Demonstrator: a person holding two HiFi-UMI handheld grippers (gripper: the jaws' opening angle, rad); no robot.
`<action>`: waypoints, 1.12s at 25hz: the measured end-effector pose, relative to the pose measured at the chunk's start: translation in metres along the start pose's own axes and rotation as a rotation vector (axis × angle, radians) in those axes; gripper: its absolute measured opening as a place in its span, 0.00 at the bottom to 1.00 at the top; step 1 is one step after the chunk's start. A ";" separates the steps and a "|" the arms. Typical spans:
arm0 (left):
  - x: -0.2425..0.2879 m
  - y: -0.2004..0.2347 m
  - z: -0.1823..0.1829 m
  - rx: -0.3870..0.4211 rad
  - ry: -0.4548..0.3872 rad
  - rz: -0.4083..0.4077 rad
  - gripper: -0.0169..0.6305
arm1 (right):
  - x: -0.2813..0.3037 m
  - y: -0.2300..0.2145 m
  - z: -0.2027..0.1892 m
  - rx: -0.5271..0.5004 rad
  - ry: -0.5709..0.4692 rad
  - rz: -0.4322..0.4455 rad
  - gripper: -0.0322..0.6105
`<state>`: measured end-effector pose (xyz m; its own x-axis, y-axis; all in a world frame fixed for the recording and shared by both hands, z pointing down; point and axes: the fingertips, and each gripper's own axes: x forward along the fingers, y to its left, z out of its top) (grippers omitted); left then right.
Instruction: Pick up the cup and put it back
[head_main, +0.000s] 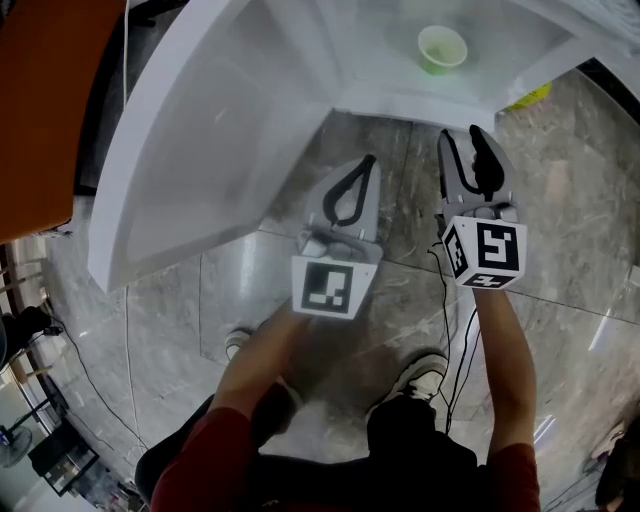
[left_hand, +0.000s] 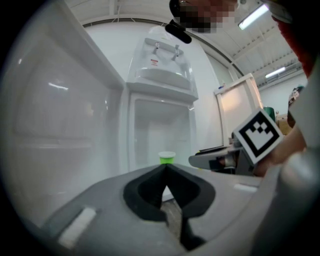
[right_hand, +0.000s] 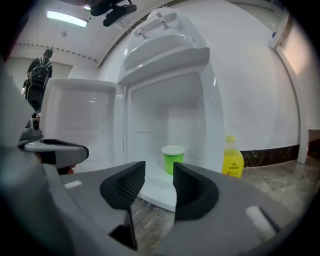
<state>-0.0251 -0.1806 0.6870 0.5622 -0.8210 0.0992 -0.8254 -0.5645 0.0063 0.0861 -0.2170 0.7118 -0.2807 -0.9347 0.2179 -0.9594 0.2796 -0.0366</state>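
**Item: small green cup, stored in an open white cabinet**

Right gripper (right_hand: 159, 174): fingers (right_hand: 189, 187) part-way open with nothing between them, aimed at the cup from short of the cabinet sill.
Left gripper (left_hand: 165, 169): fingers tip to tip, empty, held alongside.
Small green plastic-looking cup with pale rim (right_hand: 173, 159): upright on the floor of the white cabinet (right_hand: 165, 75), lower compartment, well apart from both grippers.
Handling, by judgement: light and thin-walled, apt to dent or tip, and the smooth sides may slip. Grip across the mid-wall below the rim, gently, keeping it upright.
Adjacent: yellow plastic bottle (right_hand: 230, 161) on the grey stone-look floor (head_main: 560, 180), right of the cabinet. Cabinet door (head_main: 190, 160) stands open at left.
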 end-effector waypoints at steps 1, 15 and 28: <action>0.002 0.002 -0.001 -0.002 0.000 0.004 0.03 | 0.007 -0.001 0.000 -0.003 -0.002 0.000 0.31; 0.008 0.020 -0.020 -0.030 0.042 0.057 0.03 | 0.096 -0.033 -0.002 0.020 0.021 -0.048 0.56; 0.005 0.016 -0.034 -0.031 0.064 0.051 0.03 | 0.136 -0.045 -0.010 0.013 0.069 -0.066 0.58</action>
<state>-0.0370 -0.1907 0.7211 0.5159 -0.8408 0.1639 -0.8546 -0.5185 0.0299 0.0915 -0.3548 0.7525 -0.2149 -0.9334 0.2872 -0.9761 0.2149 -0.0321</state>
